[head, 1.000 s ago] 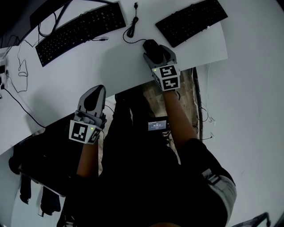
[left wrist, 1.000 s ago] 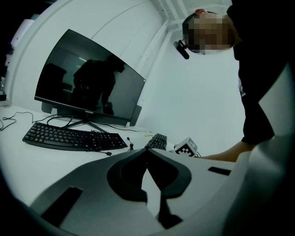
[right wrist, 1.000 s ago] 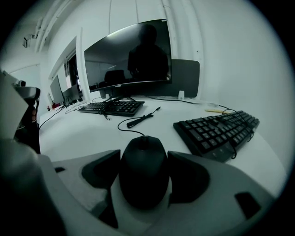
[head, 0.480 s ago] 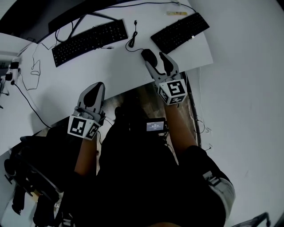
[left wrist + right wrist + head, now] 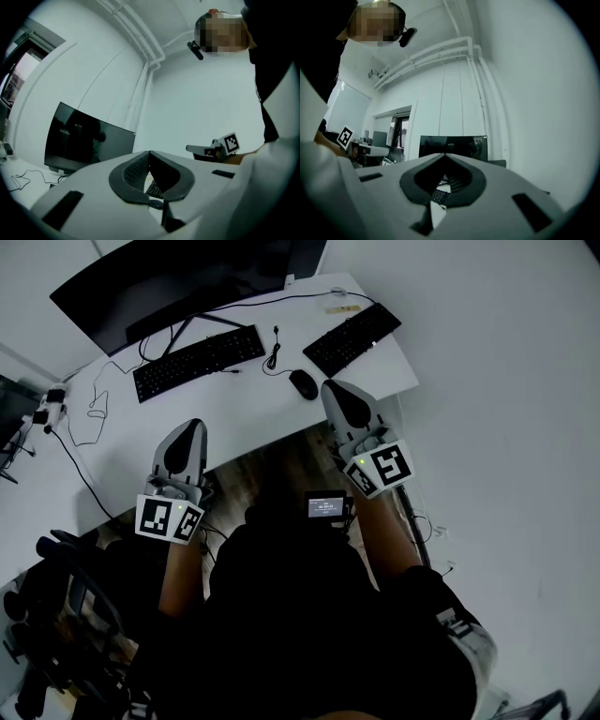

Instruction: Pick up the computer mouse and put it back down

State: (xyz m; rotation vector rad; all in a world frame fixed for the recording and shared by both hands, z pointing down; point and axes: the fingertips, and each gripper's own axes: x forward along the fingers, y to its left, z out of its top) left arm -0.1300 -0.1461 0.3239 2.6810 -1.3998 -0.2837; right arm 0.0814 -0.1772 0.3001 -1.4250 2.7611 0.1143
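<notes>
The right gripper (image 5: 337, 395) is clenched on nothing, its dark pads meeting at the tips with only open air in the hollow behind them, and the left gripper (image 5: 186, 432) is likewise closed and empty. Both are held up in front of the person's dark-clothed body, well apart from each other, above the near edge of the white desk (image 5: 234, 409), with a small lit screen (image 5: 328, 506) on the person's front between the forearms. Just past the right gripper's tips, the black computer mouse (image 5: 303, 383) lies on the desk, clear of either gripper. Beyond it lie two black keyboards, a long one (image 5: 199, 363) to the left and a shorter one (image 5: 352, 338) to the right, with a loose black cable (image 5: 275, 354) between them. Farthest back stands a dark monitor (image 5: 187, 282).
</notes>
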